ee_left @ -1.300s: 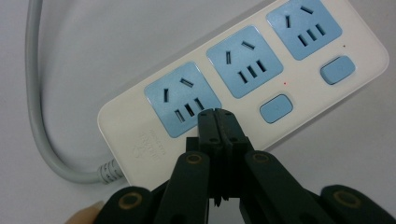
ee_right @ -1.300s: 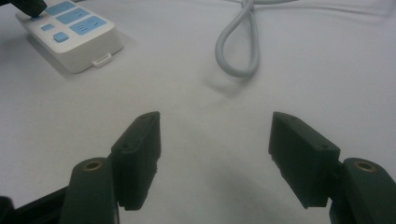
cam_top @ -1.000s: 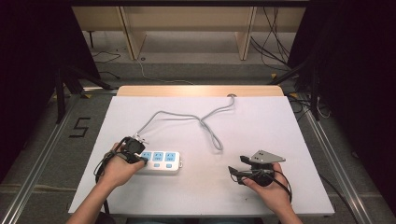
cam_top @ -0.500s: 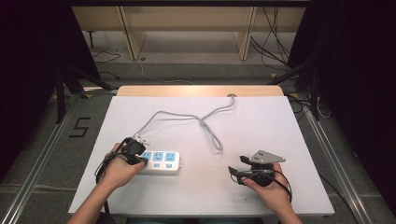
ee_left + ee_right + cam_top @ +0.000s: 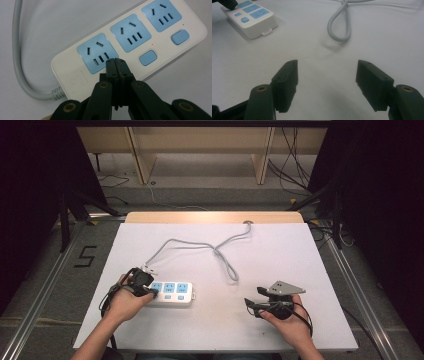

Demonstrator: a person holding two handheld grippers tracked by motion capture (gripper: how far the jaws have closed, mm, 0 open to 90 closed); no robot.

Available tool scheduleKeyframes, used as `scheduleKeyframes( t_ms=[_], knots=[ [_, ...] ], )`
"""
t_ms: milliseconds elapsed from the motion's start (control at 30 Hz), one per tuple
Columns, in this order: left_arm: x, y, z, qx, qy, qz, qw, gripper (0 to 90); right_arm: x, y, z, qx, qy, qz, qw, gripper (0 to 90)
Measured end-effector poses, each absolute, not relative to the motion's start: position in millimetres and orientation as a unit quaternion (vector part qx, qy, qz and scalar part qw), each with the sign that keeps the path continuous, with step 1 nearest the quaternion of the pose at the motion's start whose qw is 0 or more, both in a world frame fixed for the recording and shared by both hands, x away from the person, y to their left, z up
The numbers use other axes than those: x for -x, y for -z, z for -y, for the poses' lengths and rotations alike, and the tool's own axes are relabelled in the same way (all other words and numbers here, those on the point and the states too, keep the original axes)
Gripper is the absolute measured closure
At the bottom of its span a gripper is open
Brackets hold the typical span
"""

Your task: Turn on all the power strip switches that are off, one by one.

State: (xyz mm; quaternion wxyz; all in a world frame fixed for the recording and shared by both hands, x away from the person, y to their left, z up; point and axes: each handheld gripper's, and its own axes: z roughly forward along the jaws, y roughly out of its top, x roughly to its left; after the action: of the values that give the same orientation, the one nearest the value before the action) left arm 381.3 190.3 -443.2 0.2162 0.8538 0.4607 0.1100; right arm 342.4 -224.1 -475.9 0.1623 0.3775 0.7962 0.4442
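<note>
Your left tool has its jaws fully together, nothing between them, tip down on the near-left end of the white plastic power strip with three blue socket faces, right at the edge of the first blue socket. Whether the tip actually presses the socket face, can't tell. Your right tool sits well apart on the right of the white bench, jaws wide, holding nothing, pointed left toward the strip. Strip lies flat near the front-left of the bench, two blue rocker switches showing beside the sockets. Farther back, its grey round cable leaves the strip's left end, runs up, crosses itself mid-bench in a loop and goes off toward the far edge.
</note>
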Motion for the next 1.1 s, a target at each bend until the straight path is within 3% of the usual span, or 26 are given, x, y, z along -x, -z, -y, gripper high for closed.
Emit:
scheduleKeyframes(
  t_ms=[1100],
  knots=[
    [-382.0, 434.1, -192.4, -0.844, -0.124, -0.465, 0.237, 83.8, -342.9, 476.6, 224.9, -0.378, -0.44, -0.798, 0.163, 35.3]
  ],
)
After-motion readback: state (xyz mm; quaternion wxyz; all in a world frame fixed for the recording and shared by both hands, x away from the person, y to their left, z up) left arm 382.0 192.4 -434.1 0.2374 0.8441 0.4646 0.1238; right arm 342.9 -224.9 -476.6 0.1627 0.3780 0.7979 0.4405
